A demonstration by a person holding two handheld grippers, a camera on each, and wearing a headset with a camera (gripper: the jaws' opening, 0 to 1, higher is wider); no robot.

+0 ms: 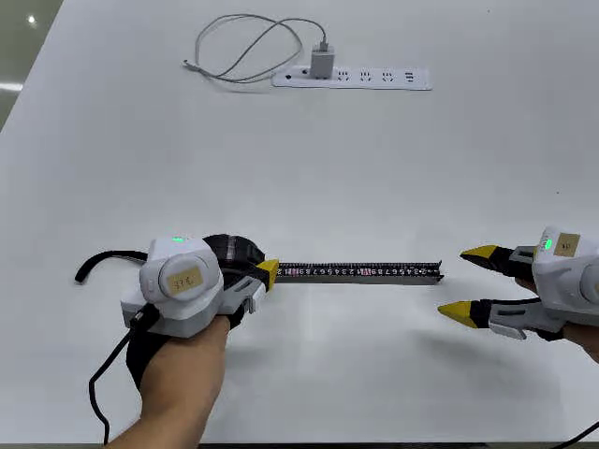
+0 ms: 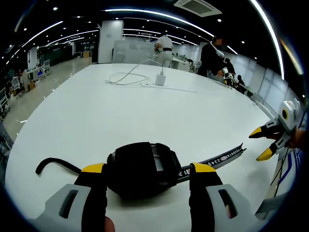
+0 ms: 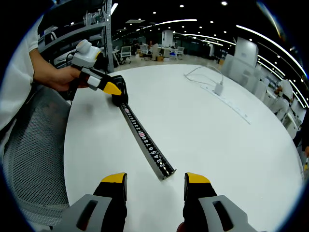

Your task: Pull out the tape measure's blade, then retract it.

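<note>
White table (image 1: 374, 178); tape measure blade (image 1: 360, 272) crosswise, tip toward right gripper (image 1: 454, 282)

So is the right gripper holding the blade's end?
No, the right gripper is open, its fingers stopping short of the blade end.

White table (image 1: 421, 168), tape measure (image 1: 234, 251), blade (image 1: 360, 272) extended, power strip (image 1: 374, 77), cable (image 1: 227, 78)

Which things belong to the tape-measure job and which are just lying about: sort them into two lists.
For the job:
- tape measure case, gripped by the left tool
- its blade, pulled out across the table
- right tool, open near the blade's tip

Lying about:
- power strip
- charger plugged into it
- white cable
</note>
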